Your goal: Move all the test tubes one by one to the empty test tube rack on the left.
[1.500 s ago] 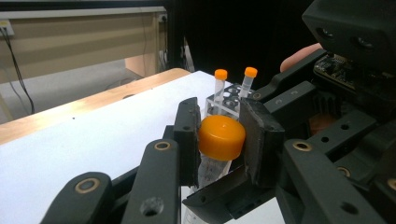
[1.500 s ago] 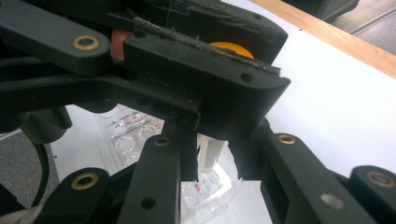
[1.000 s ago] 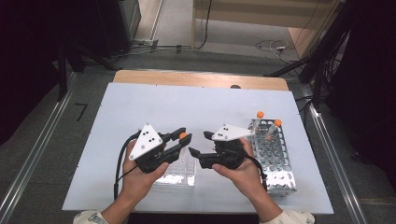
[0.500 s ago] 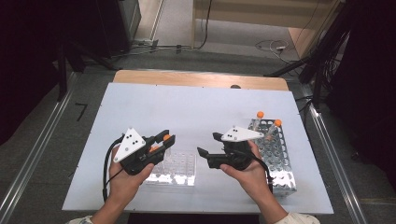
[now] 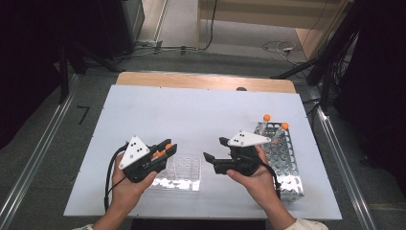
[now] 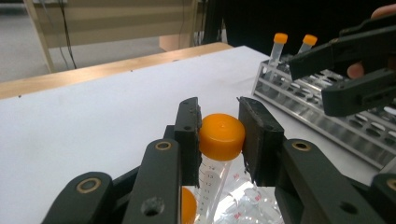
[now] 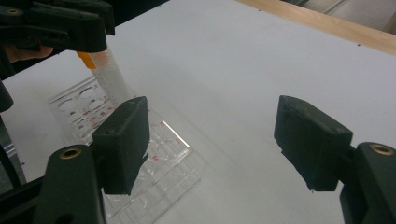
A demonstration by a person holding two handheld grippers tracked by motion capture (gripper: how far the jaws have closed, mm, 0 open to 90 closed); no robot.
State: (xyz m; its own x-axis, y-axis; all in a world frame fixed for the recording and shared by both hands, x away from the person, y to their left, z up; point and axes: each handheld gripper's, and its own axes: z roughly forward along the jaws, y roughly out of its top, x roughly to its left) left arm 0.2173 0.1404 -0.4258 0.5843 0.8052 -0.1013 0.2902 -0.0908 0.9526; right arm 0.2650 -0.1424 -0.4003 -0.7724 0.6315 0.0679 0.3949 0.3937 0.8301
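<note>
We held the left gripper (image 5: 165, 148) low over the clear plastic tube rack (image 5: 178, 173) at the near edge, its jaws clamped on an orange-capped graduated tube (image 6: 219, 144). The right gripper (image 5: 215, 155), beside the far-right metal rack (image 5: 287, 163), gaped wide and empty.

A clear graduated tube (image 6: 212, 179) with an orange cap (image 6: 222, 130) stands nearly upright, cap clamped between jaws, its lower end over the clear plastic rack (image 5: 184, 172).

The graduation numbers 14 and 13 are read on the clear tube (image 6: 212, 182); red rack markings stay illegible.
</note>
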